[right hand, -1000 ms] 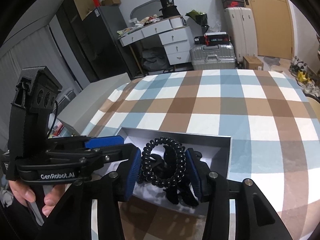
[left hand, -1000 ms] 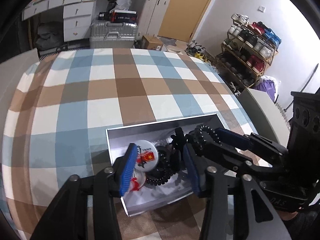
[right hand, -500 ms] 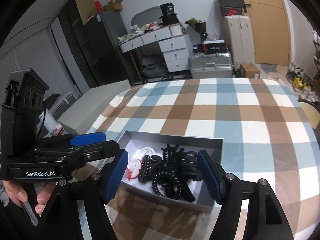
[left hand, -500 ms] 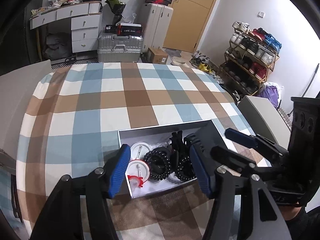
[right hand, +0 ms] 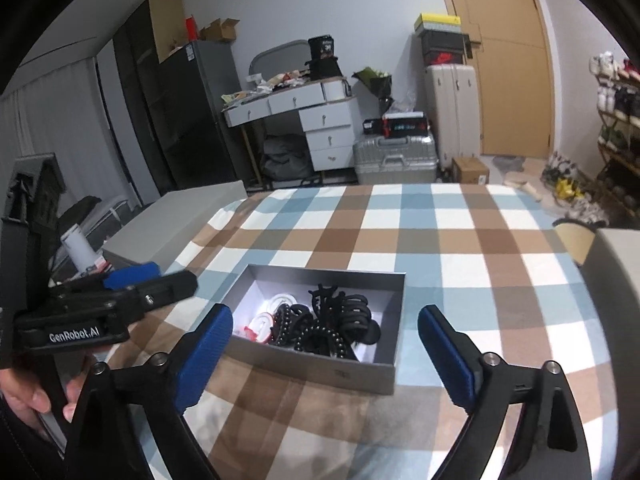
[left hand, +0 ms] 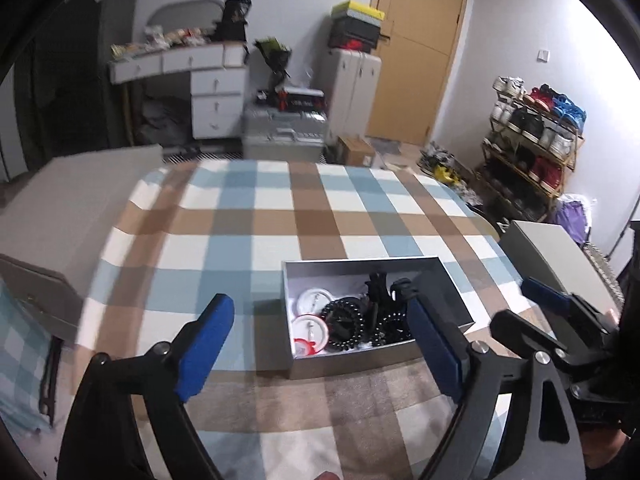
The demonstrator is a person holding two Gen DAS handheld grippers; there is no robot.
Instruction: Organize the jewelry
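Note:
A grey open box (left hand: 352, 360) (right hand: 320, 372) sits on the checked tablecloth. Inside lie black coil bracelets (left hand: 344, 322) (right hand: 316, 336), a black hair claw clip (left hand: 378, 286) (right hand: 340, 304) and round white badges with red (left hand: 310, 330) (right hand: 262, 322). My left gripper (left hand: 320, 344) is open and empty, held above and in front of the box. My right gripper (right hand: 324, 354) is open and empty, also pulled back above the box's near side. Each gripper shows in the other's view, the left (right hand: 132, 280) and the right (left hand: 544, 292).
The checked table (left hand: 280, 220) stretches away behind the box. A grey box lid or board (left hand: 72, 208) lies off the table's left edge, another grey surface (left hand: 556, 256) at the right. Suitcases, a desk and a shoe rack stand beyond.
My right gripper let go of the black coil bracelet, which now lies in the box. Both grippers opened wide and pulled back and up away from the box.

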